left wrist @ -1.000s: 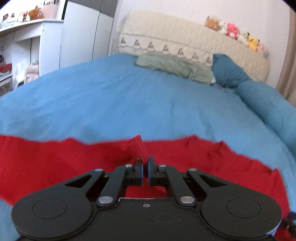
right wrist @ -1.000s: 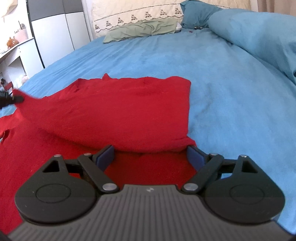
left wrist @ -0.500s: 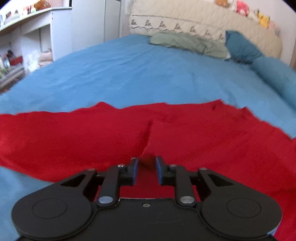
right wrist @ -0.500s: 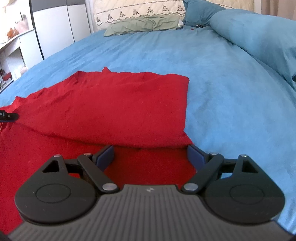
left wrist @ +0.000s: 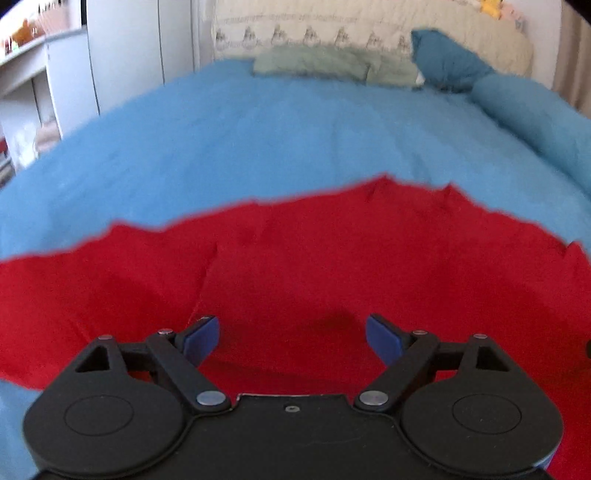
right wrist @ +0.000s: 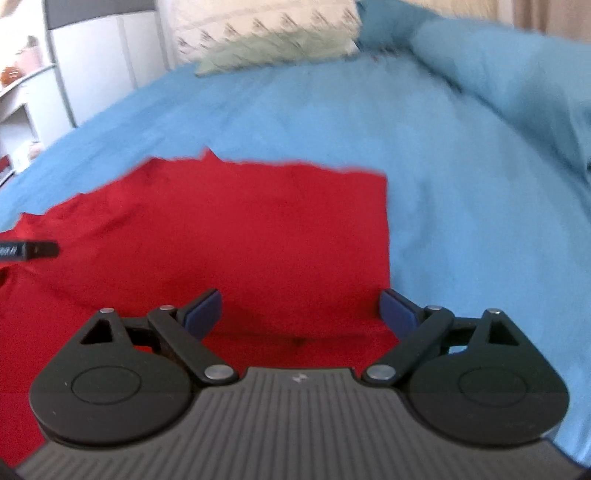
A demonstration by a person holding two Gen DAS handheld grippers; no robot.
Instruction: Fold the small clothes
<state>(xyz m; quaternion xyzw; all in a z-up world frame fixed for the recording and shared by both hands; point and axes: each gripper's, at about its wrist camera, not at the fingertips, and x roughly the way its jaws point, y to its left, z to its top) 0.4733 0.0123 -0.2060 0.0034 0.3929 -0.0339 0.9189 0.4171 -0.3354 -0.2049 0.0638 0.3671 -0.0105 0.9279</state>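
Observation:
A red garment lies on the blue bed cover, with one part folded over onto the rest; the folded layer shows in the right wrist view. My left gripper is open and empty just above the red cloth. My right gripper is open and empty over the near right corner of the folded layer. A black tip of the left gripper shows at the left edge of the right wrist view.
The blue bed cover stretches ahead. A pale green pillow, a teal pillow and a cream headboard are at the far end. A blue rolled duvet lies on the right. White cupboards stand on the left.
My left gripper was shut on a fold of the red cloth, laid it down and opened. The cloth now lies flat. Both views are blurred from motion.

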